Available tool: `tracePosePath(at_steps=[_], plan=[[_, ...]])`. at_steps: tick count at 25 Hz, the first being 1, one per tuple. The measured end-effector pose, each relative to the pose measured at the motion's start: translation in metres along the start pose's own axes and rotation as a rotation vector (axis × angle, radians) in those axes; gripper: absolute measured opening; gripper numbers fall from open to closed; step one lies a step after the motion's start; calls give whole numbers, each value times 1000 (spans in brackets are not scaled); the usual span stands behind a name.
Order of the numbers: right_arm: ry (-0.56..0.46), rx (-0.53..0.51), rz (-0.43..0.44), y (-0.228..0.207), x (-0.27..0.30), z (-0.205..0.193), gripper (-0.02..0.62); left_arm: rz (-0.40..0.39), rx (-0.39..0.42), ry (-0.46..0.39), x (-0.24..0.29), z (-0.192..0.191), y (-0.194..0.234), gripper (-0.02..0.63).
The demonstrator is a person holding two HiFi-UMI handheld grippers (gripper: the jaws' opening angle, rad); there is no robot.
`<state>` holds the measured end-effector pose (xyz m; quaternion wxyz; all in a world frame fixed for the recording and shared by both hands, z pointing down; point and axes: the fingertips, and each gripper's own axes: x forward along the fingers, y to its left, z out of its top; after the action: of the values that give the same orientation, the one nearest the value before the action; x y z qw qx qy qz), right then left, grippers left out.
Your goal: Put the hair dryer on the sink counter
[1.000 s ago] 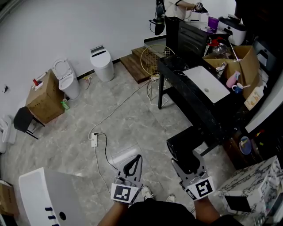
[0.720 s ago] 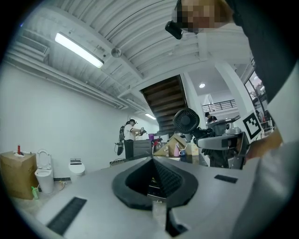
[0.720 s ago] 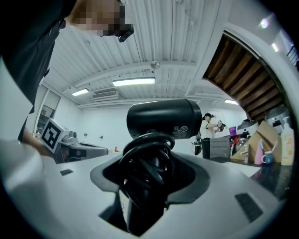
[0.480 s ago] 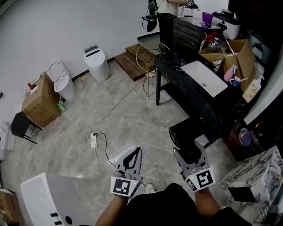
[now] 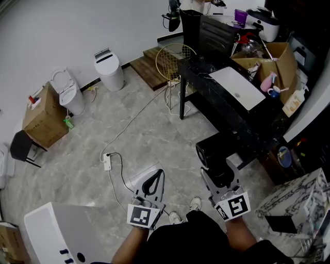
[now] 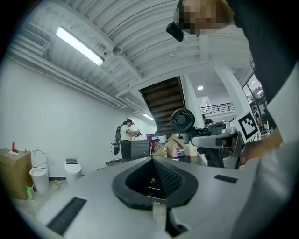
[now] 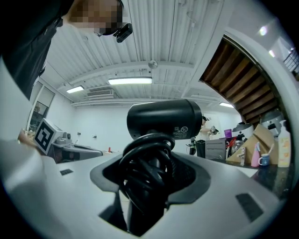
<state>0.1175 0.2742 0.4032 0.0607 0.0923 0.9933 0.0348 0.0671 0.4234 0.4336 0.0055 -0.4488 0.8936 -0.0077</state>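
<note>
In the head view a black hair dryer (image 5: 210, 152) with its cord coiled round the handle stands up between the jaws of my right gripper (image 5: 218, 174), which is shut on it. The right gripper view shows the dryer's barrel (image 7: 163, 119) above the cord bundle (image 7: 144, 175), clamped in my right gripper (image 7: 148, 156). The black sink counter (image 5: 227, 121) with a white basin (image 5: 238, 88) lies ahead and to the right, apart from the dryer. My left gripper (image 5: 158, 178) hovers over the floor, shut with nothing in it; the same gripper (image 6: 153, 161) sees the dryer's rear grille (image 6: 181, 119).
A power strip (image 5: 106, 163) and cable lie on the marble floor. Two white toilets (image 5: 110, 69) and a cardboard box (image 5: 43, 116) stand at the left wall. A wire basket (image 5: 172, 61) leans by the counter's far end. An open carton (image 5: 276, 64) with bottles sits beyond the basin. A person (image 5: 176, 11) stands at the back.
The whole scene has slid slightly down and left in the head view, with the counter a little nearer. Both grippers keep their places and the dryer stays clamped.
</note>
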Motion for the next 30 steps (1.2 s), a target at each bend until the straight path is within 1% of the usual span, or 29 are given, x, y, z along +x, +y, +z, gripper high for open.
tracePosePath(at_steps=[7,10,13,17,24,30], plan=[[-4,11,-36,-16,11,-2,256,-26,-6,6,16,-3,3,0],[-6,4,-42,-27,20,-5,256,-42,-7,14,33,-5,4,0],[3,3,-50,-46,34,-12,256,-58,-8,25,60,-8,8,0],[14,11,-75,-82,53,-24,256,-102,13,25,108,-9,11,0],[35,10,-111,-161,90,-38,256,-157,22,40,200,-11,14,0],[51,8,-148,-225,107,-50,256,-237,16,37,276,-12,-6,0]])
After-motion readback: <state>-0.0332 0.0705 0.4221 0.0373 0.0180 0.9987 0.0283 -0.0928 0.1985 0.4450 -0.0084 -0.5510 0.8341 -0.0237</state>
